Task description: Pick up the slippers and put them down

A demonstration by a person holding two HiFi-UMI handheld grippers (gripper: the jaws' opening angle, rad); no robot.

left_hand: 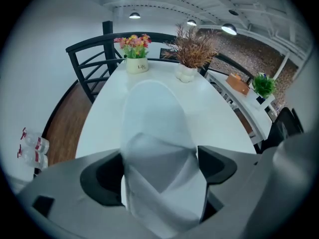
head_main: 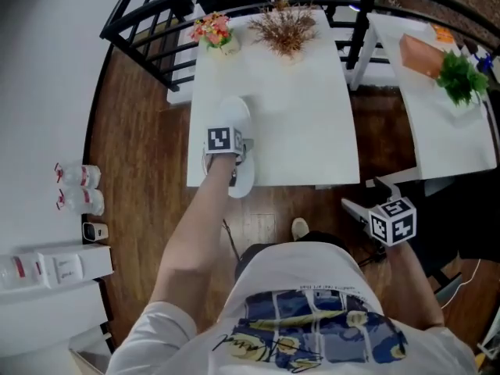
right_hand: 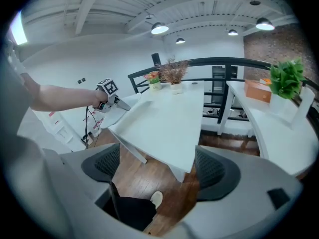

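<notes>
Slipper (left_hand: 152,113) white, clamped between left gripper (left_hand: 159,169) jaws | right gripper (right_hand: 157,172) jaws wide apart | slipper's near end hidden under gripper body

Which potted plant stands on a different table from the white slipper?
The green leafy plant, on the right white table; the colourful flowers and dry brown plant share the left white table with the slipper.

Slipper (head_main: 237,119): on table (head_main: 305,131), near left edge, between left gripper (left_hand: 159,166) fingers
Flower pot (head_main: 212,31), dried plant (head_main: 285,28): side by side at table's far edge
Second table (head_main: 453,143): right of the first, bearing green plant (head_main: 461,76)
Bottles (head_main: 78,187): on floor (head_main: 141,131), left of table
</notes>
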